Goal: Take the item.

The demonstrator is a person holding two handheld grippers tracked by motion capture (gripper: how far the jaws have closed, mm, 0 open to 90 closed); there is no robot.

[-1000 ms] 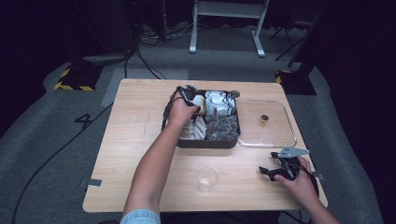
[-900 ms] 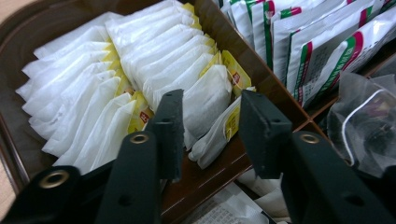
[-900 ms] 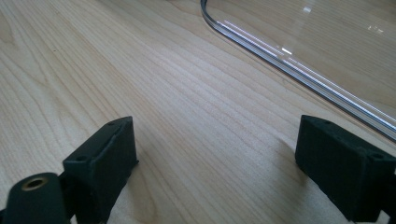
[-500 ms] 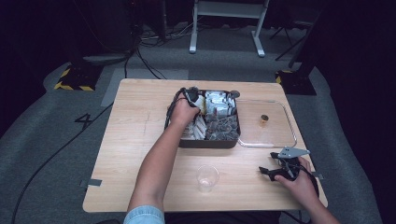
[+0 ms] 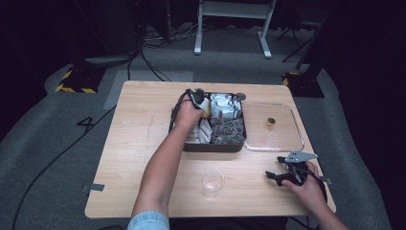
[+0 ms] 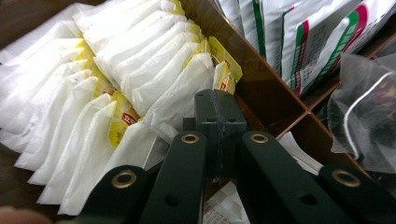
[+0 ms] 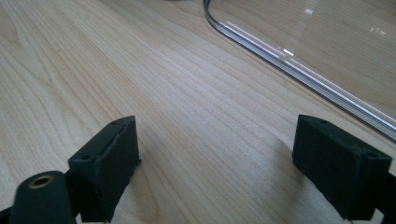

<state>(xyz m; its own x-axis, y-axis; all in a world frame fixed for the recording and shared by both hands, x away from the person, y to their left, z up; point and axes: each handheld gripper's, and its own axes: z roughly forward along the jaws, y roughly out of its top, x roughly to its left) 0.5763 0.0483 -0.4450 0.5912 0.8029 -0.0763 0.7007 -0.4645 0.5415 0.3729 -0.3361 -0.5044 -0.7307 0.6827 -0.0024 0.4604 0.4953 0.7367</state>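
A dark compartment box stands at the middle of the table. My left gripper reaches into its far left compartment, among white tea sachets with yellow tags. Its jaws have just been closing and now stand together, with the edge of one white sachet caught at their tips. Foil packets and mesh bags fill the neighbouring compartments. My right gripper rests on the table at the front right, open, with bare wood between its pads.
A clear lid with a small brown knob lies right of the box; its rim runs just beyond the right gripper. An empty clear cup stands near the front edge. The left forearm crosses the table's middle.
None of the hands or objects has visibly shifted in the high view.
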